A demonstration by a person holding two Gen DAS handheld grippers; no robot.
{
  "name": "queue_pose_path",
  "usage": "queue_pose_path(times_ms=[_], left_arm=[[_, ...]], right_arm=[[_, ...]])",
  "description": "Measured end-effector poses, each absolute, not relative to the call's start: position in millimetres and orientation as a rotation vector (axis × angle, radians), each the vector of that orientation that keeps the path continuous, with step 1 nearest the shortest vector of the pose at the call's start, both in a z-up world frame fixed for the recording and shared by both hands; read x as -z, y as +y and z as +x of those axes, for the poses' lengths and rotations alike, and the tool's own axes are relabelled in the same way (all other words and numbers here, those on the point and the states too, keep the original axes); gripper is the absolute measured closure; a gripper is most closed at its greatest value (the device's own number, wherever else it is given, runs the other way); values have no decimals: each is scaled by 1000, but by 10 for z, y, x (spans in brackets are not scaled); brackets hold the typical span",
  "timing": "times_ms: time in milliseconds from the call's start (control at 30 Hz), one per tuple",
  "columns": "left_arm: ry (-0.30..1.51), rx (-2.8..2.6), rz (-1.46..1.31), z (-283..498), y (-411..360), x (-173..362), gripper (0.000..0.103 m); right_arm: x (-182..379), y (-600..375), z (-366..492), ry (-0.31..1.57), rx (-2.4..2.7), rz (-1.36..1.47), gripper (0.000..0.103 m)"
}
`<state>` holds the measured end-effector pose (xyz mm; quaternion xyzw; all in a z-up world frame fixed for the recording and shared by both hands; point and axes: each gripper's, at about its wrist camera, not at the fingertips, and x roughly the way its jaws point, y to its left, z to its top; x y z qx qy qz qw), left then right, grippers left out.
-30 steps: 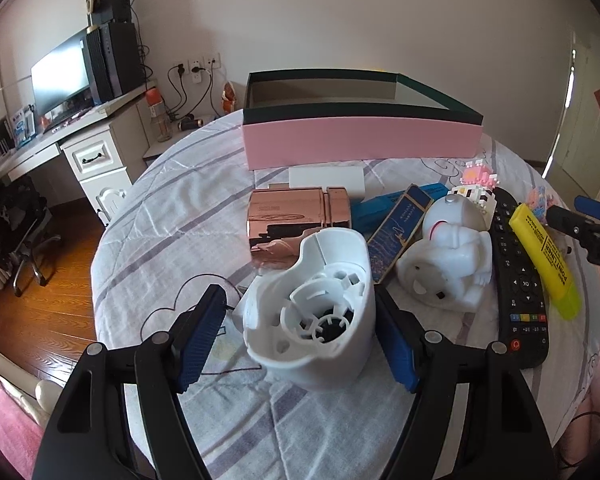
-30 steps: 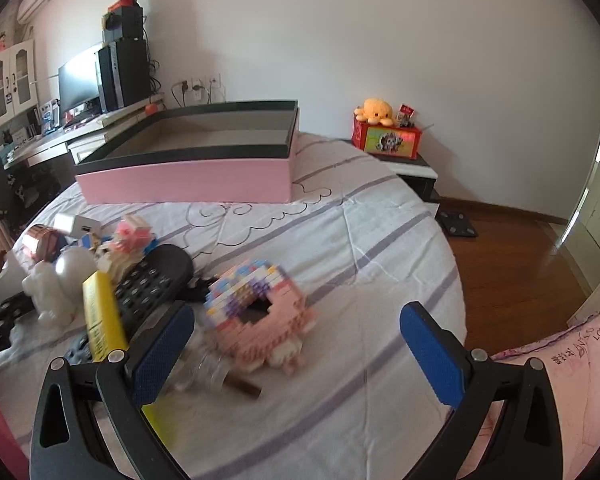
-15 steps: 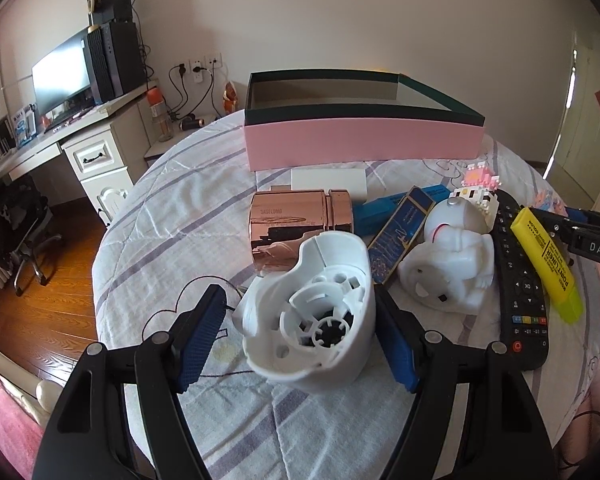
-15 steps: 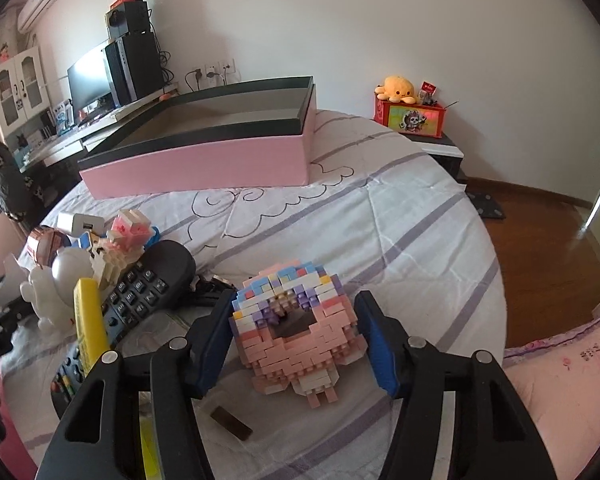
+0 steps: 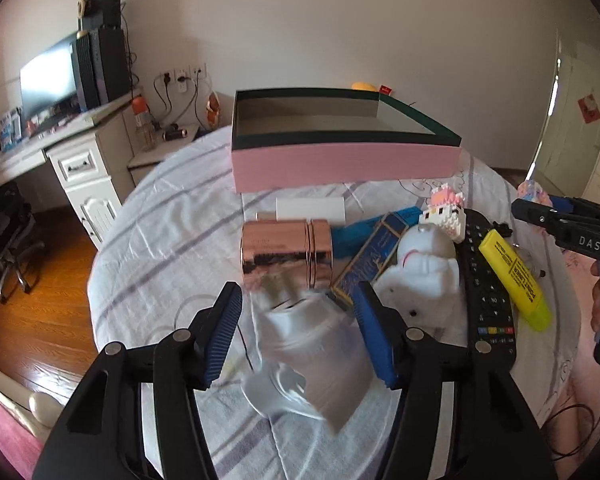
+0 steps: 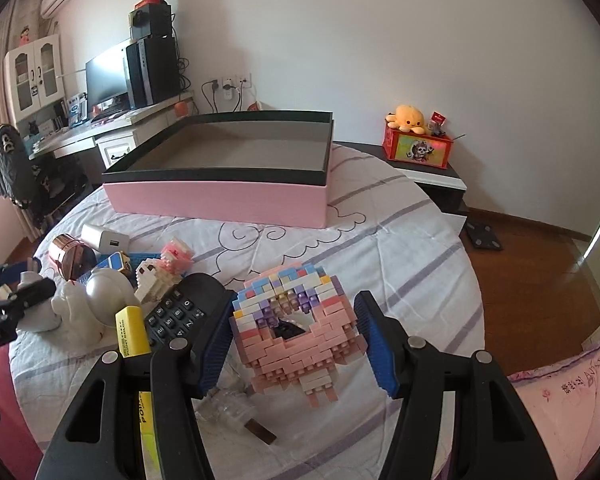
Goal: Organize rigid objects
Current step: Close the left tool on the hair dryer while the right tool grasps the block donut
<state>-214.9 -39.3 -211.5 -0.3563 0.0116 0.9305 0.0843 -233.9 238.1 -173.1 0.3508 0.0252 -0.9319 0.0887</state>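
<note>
Both hand-held grippers now pinch and have lifted loads: left (image 5: 298, 334) the blurred white housing (image 5: 316, 354), right (image 6: 294, 340) the pink brick donut (image 6: 296, 326).

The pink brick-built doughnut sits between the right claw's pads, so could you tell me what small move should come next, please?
Probably lift the pink brick-built doughnut and carry it toward the pink open box: the right claw brackets it closely, and the box looks empty.

A home bedroom: a bed (image 6: 400, 240) in striped sheets, a computer desk (image 6: 112, 128) with monitor (image 6: 106, 74) left of it, a plush toy (image 6: 410, 118) on the nightstand to its right.
</note>
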Motion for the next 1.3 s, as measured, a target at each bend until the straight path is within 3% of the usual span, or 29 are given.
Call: queue_pose_path(times_ms=[67,133,367,433,467,800,967,1067,1300], left_arm=[[15,-2779,-1083,-2117,-424,2174,26],[27,-2783,-1095,-2080,-442,2222,17],[3,-2751,-1123,-1963,-447,2307,17],[5,-2753,-1120,-1954,-445,2335,21],[5,-2754,-1109,-1952,-447,2346,33],[41,-2771,-1035,-2017,-422,2141,33],[68,-2762,-957,-2160,-355,1907,44],[162,-2727,-1008,-2215,-264,1975,47],[103,-2725,-1102,-2196,-360,2182,47]], right_arm=[[1763,2387,-2341,65,2769,1054,42],[1788,2399,-2338,58,2767,1062,42],[1812,2415,-2338,49,2766,1078,42],[1818,2418,-2342,47,2764,1083,42],[1819,2420,-2344,44,2764,1084,42],[1716,2401,-2383,78,2764,1052,42],[1564,2340,-2494,113,2762,1004,42],[1546,2296,-2560,128,2749,1004,42],[1608,2277,-2584,94,2727,1007,42]])
